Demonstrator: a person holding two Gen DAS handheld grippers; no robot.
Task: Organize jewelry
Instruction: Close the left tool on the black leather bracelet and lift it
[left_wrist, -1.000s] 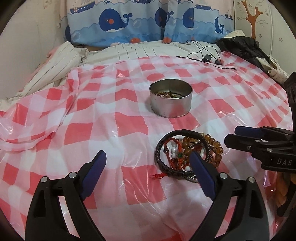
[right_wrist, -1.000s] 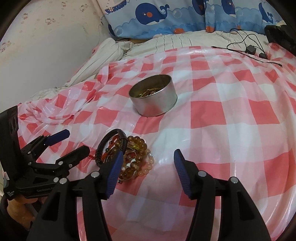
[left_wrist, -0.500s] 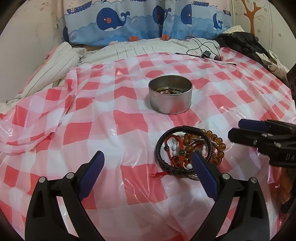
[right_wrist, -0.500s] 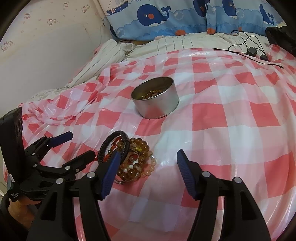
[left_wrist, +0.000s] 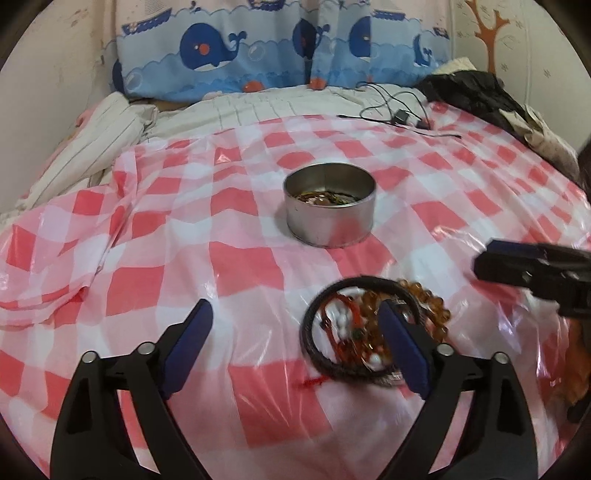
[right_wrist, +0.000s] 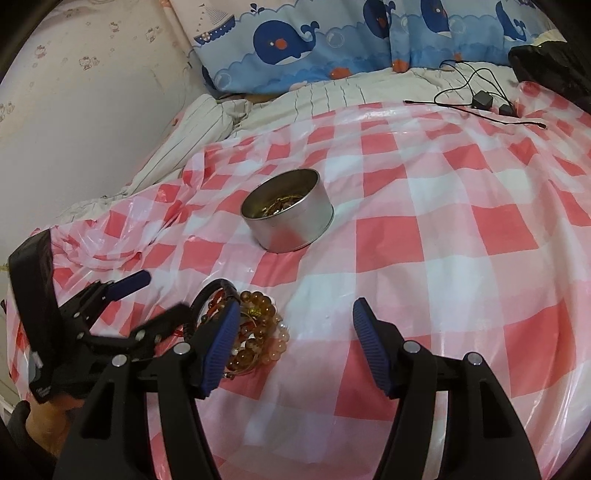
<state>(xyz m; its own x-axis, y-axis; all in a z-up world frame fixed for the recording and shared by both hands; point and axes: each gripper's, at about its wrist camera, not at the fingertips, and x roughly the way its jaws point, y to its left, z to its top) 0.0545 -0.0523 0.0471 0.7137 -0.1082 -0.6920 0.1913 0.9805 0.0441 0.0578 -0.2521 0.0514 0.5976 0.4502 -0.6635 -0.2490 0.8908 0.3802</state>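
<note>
item: round silver metal tin, open-topped, standing on the red-and-white checked plastic sheet spread over a bed. some jewelry already lies in its bottom; i cannot make out the individual pieces.

item: heap of bracelets, on the sheet near the tin, on my side of it. contents: a black braided cord bangle, amber bead strands, red cord with white beads. all tangled together and touching.

item: left gripper, blue-padded fingers, jaws spread wide, holding nothing. its right finger sits over the heap; the left one is over bare sheet.

item: right gripper, jaws likewise wide apart and empty. its left finger overlaps the amber beads in view; whether it touches them i cannot tell.

step in hand, as i judge it: picking one bracelet out of the heap for the tin.

handling notes: i would centre one gripper's jaws across a single strand, probably the stiff black bangle at its free outer edge, and close only there. the cords may drag neighbours along, so i lift slowly. the glossy sheet looks slippery and loose; pinching it with the bracelet is the risk.
</note>
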